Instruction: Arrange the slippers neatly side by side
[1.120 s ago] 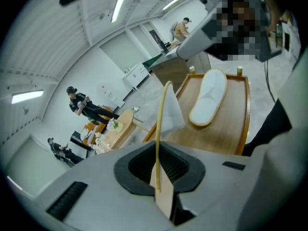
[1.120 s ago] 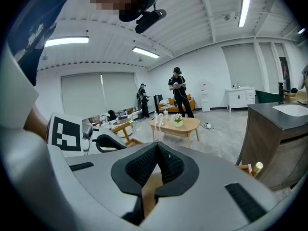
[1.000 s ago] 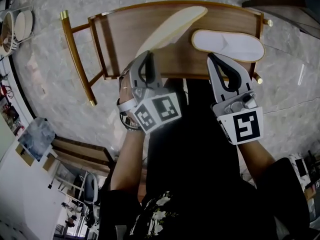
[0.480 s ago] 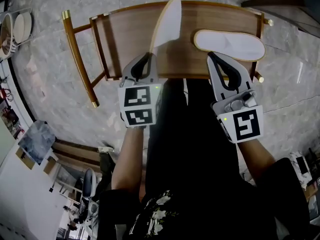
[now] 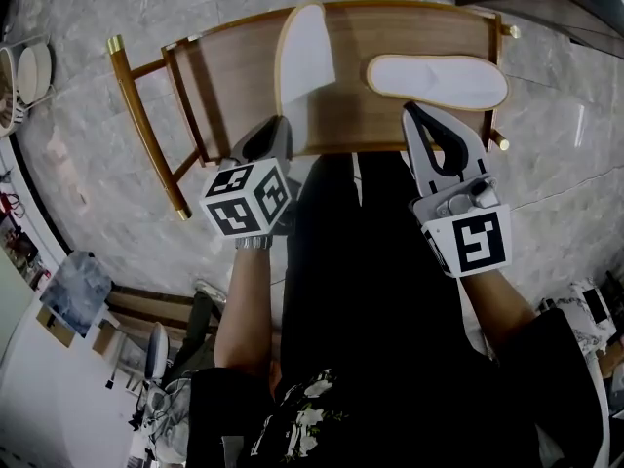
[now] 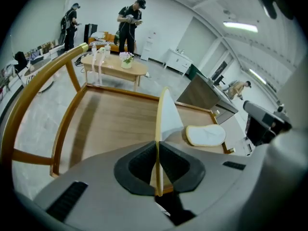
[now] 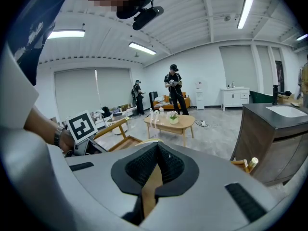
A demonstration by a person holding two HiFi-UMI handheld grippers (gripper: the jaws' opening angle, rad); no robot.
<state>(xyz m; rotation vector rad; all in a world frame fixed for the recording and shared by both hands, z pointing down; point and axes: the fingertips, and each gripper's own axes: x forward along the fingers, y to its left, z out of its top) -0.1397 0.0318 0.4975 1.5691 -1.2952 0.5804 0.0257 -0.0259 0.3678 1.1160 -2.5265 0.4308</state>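
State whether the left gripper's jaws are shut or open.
Shut: the left gripper clamps the slipper by its thin edge, with no gap showing on either side.

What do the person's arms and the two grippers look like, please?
The left gripper and the right gripper both have pale grey bodies with black, ribbed jaw pads around a teardrop-shaped opening. Each carries a white cube with black square markers. The forearms are bare, and the left wrist wears a watch. The person wears a black top with a pale print.
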